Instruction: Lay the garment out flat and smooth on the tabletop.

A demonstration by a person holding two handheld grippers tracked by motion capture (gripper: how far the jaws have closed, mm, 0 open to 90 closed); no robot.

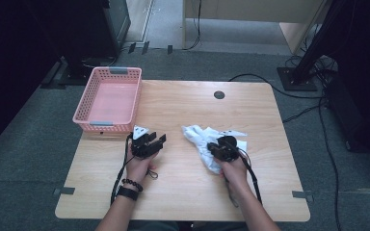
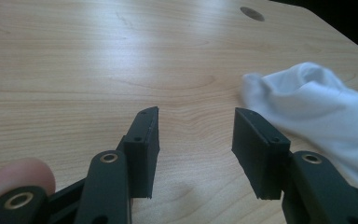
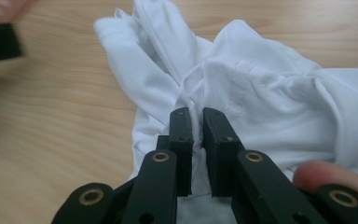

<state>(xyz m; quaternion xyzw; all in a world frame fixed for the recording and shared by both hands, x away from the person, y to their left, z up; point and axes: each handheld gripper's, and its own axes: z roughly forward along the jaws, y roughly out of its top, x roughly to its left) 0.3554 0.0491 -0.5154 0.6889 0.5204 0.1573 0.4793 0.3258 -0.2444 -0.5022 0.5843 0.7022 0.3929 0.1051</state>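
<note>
Pinching a fold of the white cloth (image 3: 261, 88), the right gripper (image 3: 196, 116) hides it; left gripper (image 2: 196, 135) fingers apart.

Left forearm (image 1: 125, 202): enters from the bottom edge, angled slightly inward, with a bead bracelet and a dark band at the wrist.
Left hand (image 1: 139, 166): wrapped around its gripper from behind.
Left gripper (image 2: 196, 140): jaws spread wide apart, nothing between them, held low.
Right forearm (image 1: 250, 207): enters from the bottom, angled inward.
Right hand (image 1: 233, 171): grasps its gripper.
Right gripper (image 3: 198, 119): jaws nearly together, pinching a fold of white cloth (image 3: 261, 93).
</note>
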